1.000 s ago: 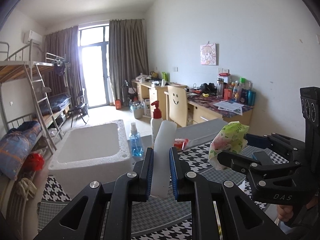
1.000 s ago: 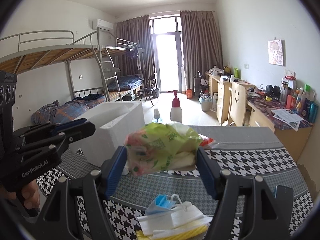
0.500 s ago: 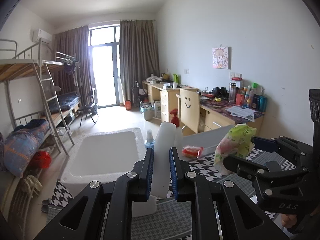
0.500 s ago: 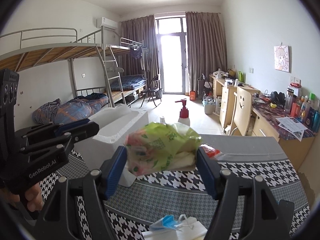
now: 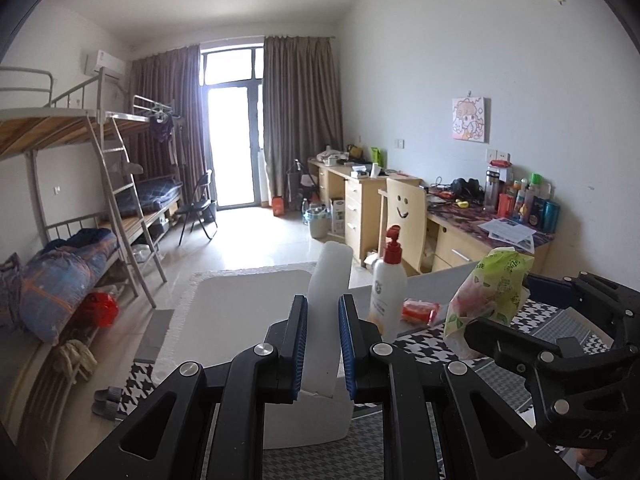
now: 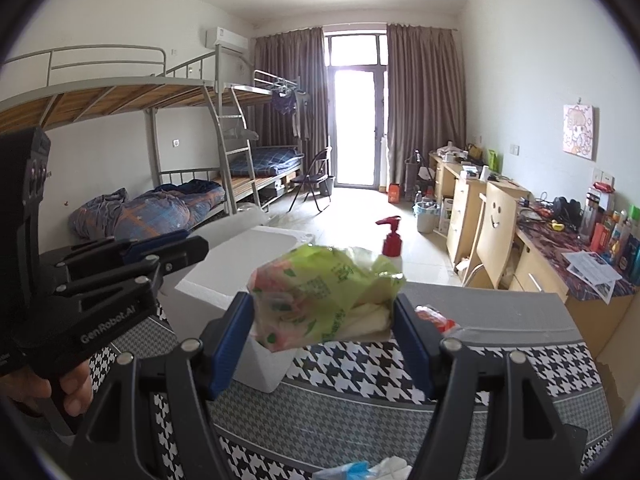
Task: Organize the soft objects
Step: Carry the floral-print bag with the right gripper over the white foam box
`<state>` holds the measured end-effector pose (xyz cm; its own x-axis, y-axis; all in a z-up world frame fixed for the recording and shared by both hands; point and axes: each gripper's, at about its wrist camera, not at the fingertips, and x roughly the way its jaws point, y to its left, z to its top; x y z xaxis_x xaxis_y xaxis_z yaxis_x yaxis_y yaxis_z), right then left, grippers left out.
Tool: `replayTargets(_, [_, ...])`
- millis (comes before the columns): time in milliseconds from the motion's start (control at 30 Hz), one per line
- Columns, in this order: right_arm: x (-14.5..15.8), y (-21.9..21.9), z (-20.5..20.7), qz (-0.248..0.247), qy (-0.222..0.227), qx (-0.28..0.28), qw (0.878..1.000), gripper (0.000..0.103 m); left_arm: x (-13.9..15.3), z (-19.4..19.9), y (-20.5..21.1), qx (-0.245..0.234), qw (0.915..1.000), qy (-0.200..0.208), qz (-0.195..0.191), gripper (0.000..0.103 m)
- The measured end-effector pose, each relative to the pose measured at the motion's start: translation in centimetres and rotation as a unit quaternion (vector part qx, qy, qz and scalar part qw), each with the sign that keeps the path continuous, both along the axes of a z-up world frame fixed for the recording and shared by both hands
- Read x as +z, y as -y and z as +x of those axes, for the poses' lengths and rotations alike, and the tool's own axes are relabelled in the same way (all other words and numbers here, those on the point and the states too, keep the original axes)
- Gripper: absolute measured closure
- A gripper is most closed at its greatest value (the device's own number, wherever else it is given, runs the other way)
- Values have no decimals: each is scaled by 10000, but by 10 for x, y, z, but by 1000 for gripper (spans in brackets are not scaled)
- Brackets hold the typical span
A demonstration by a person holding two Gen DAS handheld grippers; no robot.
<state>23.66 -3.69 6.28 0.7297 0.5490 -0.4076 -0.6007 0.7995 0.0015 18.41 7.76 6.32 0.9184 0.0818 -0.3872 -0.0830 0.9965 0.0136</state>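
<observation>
Both tongs are carrying soft items toward the white foam box, which I'm using as the landmark. Left tongs are pinching a white roll upright between the blue pads, jaws nearly together; could be a foam or tissue roll, hard to tell from this view. The roll is hanging over the box's near right corner. Right tongs are standing wide and gripping a green-pink tissue pack from both sides, with the pack held in the air to the right of the box and above the checkered surface.

Step in hand, as I judge it: bringing both items over the box opening to drop them in. To do it well, the left should be moving further in over the middle of the box before letting go, since the roll is tall and may tip out over the rim. The right should be shifting left past the box wall, staying clear of the pump bottle standing just right of the box. Keep the two tongs from bumping each other; release one at a time. A red packet is lying on the surface beyond the bottle.
</observation>
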Motion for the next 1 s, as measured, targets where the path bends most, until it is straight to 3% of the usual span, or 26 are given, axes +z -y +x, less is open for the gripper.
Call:
replayTargets(467, [8,-29,7,-163,58,225,9996,29,-1,17,-26,390,9992,-69,-57,86])
replayTargets(867, [9,-46,21,-309,-53,298,9991,29,-12,43,-50,679,9970,-361,-122,86])
replayTargets(1000, [7,-53,26,-360,-110,324,9988,29,-20,54,-58,760,9957,-504,-126,78])
